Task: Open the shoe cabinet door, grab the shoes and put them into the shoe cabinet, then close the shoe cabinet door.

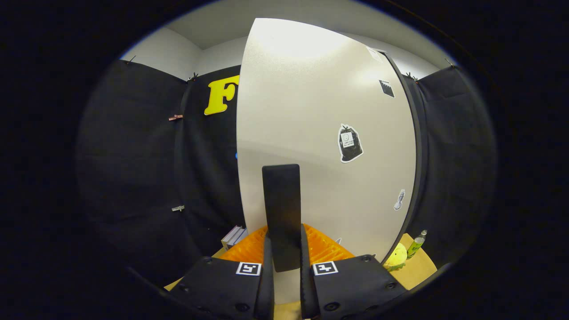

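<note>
The white shoe cabinet door (pixel 320 133) stands close in front of me, with a few stickers on its face. A black upright handle (pixel 281 209) sits near the door's left edge. My gripper (pixel 284 242) is shut on the lower part of this handle, one finger pressing on each side. The door's free edge is to the left of the handle. Its far edge meets a dark frame (pixel 420 146) on the right.
A wooden tabletop (pixel 420 269) lies below on the right, carrying a yellow-green soft toy (pixel 395 258) and a small green bottle (pixel 417 243). A grey box-like thing (pixel 234 237) lies low on the left of the door. Black cloth walls stand around.
</note>
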The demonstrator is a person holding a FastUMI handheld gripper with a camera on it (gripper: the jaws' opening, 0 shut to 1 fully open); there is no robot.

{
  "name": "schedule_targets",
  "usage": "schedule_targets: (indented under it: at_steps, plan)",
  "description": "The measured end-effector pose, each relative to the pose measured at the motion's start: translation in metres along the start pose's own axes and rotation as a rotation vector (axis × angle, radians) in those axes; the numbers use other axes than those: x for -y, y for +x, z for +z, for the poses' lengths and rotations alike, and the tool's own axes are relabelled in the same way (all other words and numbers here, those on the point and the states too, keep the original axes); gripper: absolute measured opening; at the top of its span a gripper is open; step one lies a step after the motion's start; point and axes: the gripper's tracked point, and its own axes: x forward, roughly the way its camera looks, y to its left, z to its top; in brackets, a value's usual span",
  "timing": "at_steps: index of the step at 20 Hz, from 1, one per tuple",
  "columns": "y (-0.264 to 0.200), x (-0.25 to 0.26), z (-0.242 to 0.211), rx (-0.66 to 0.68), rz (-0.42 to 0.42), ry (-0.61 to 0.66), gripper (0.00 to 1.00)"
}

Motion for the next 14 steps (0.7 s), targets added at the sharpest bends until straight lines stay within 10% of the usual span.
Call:
schedule_targets:
  at_steps: [14]
  plan:
    - [-0.089,0.071,0.0,-0.063,-0.028,0.022,0.27]
